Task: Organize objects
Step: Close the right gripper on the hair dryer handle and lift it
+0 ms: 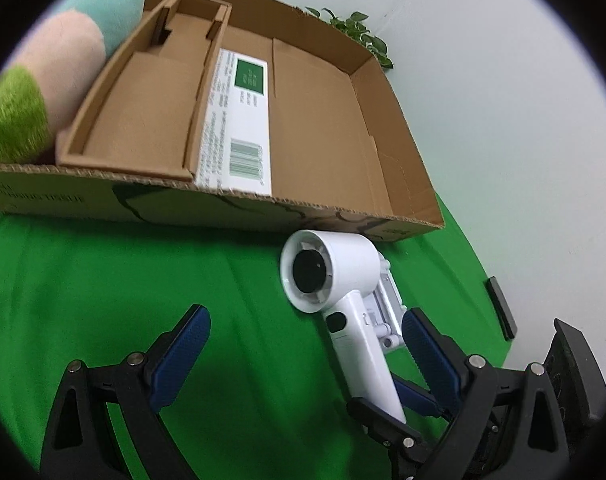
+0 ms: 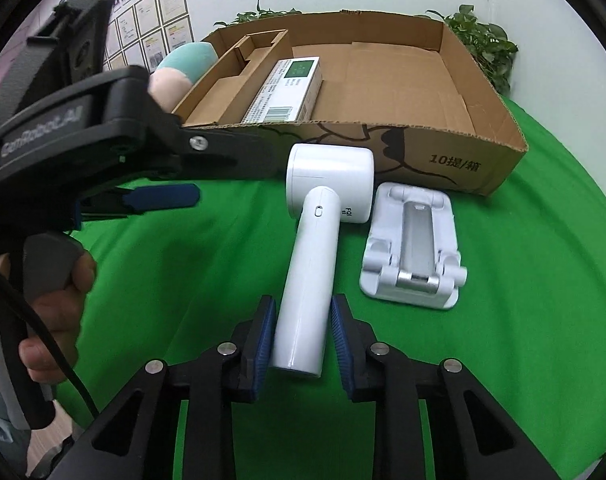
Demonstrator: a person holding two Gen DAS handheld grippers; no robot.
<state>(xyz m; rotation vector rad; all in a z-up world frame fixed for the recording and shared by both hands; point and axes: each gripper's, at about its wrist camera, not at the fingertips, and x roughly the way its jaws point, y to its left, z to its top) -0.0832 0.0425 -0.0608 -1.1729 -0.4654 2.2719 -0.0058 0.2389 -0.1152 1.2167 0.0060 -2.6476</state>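
A white handheld fan (image 2: pixel 323 216) lies on the green cloth, head toward the cardboard box (image 2: pixel 423 148), handle toward me. My right gripper (image 2: pixel 303 314) is shut on the lower handle, a blue pad against each side. In the left wrist view the fan (image 1: pixel 343 276) shows its round black front. My left gripper (image 1: pixel 307 314) stands wide open over the cloth, its right finger beside the fan's handle, and nothing is held. In the right wrist view the left gripper (image 2: pixel 239 178) hovers left of the fan's head, held by a hand (image 2: pixel 59 320).
A white folding stand (image 2: pixel 415 244) lies right of the fan. The box holds a white carton with a green label (image 2: pixel 291 88) and a cardboard insert (image 1: pixel 143 92). A pastel plush (image 1: pixel 55 72) leans on its left wall. Plants (image 2: pixel 483 44) stand behind.
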